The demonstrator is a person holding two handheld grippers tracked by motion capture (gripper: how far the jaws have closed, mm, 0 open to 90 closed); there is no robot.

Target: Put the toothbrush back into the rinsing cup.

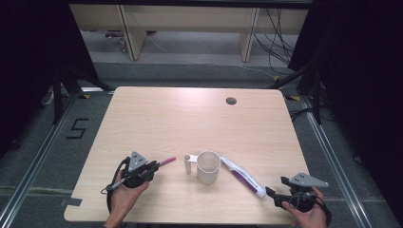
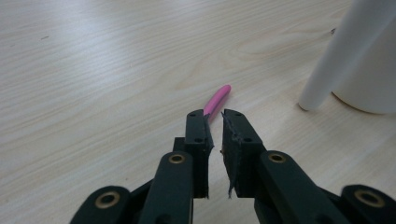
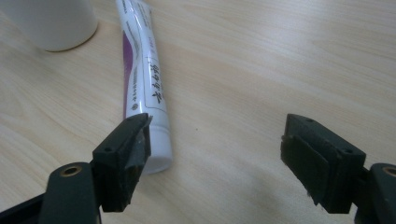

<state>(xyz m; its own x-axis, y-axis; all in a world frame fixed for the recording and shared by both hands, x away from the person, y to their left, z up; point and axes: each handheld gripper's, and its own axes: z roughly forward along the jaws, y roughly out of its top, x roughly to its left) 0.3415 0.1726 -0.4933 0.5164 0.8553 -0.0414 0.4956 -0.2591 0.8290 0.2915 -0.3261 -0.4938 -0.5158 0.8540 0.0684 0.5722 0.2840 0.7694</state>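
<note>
A thin pink stick (image 1: 167,161) lies on the wooden table (image 1: 190,118) left of a white cup (image 1: 208,167). My left gripper (image 1: 154,166) holds its near end. In the left gripper view the jaws stand almost together, and the pink stick (image 2: 217,99) runs out from between the tips of the left gripper (image 2: 215,116). A white and purple toothpaste tube (image 1: 242,175) lies right of the cup. My right gripper (image 1: 276,185) rests near the tube's lower end. In its own view the right gripper (image 3: 217,123) is wide open, and the tube (image 3: 142,60) lies beside its left jaw.
A short white post (image 1: 188,161) stands against the cup's left side; it rises tall (image 2: 336,51) to the right in the left gripper view. A round cable hole (image 1: 231,100) sits near the table's far edge. The table's front edge runs just below both hands.
</note>
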